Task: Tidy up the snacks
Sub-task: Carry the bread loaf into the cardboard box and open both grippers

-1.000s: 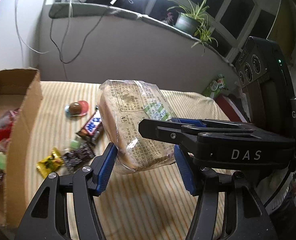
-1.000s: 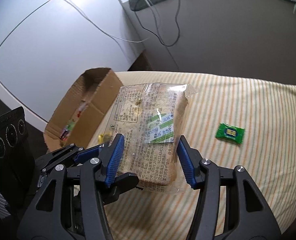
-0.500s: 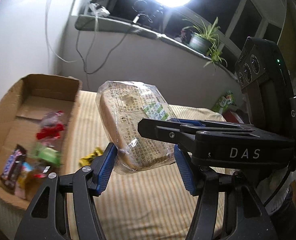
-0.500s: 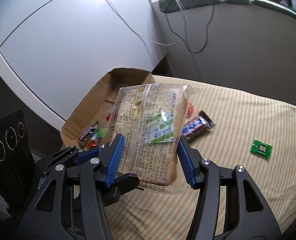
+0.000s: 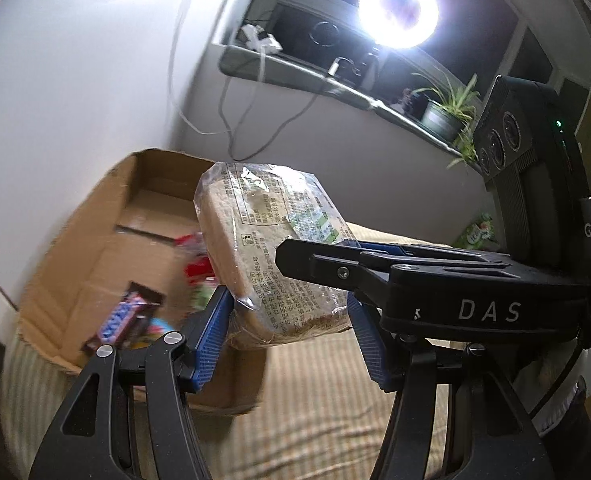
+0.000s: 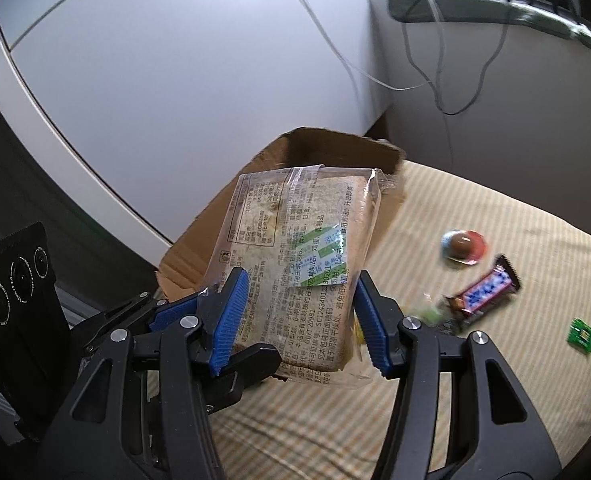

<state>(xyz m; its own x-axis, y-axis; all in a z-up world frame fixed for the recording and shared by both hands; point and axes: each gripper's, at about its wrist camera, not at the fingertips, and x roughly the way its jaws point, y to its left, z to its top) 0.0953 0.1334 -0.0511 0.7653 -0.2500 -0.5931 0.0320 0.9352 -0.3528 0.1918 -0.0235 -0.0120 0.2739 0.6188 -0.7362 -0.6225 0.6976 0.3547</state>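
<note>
**Wrapped bread carried to the snack box**

Left wrist view: the left gripper (image 5: 289, 336) clamps the bread packet (image 5: 271, 248), raised above the cardboard box (image 5: 95, 256) for dropping in.

Right wrist view: the right gripper (image 6: 301, 320) pinches the packet too, sharing its weight before the box.

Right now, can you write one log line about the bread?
bread pack | held by left gripper and right gripper | above cardboard box edge

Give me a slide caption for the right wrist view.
Both grippers carry a wrapped bread pack toward the cardboard box.
</note>
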